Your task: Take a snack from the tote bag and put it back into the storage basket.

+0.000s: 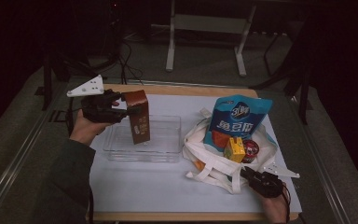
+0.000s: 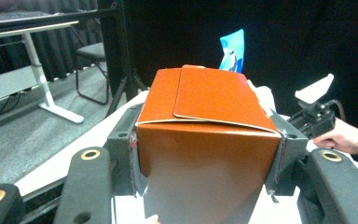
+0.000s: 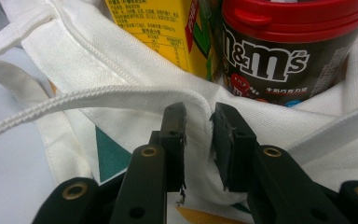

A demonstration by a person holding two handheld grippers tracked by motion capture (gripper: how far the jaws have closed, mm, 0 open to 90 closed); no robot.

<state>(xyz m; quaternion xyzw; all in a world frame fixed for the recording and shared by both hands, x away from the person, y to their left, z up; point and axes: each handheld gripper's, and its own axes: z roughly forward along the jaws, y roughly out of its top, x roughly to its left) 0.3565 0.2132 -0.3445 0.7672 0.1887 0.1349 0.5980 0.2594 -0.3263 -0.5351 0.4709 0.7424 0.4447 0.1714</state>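
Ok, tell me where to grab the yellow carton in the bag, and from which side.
Grip the yellow carton by its upper end, coming from above. It stands in the white tote bag, wedged between the blue snack bag and the red-lidded jar, so probably just its top and upper flat faces are free.

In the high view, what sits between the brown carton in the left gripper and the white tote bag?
Part of the clear plastic tray, over which the brown carton is held, then a bare strip of white table cover up to the tote bag.
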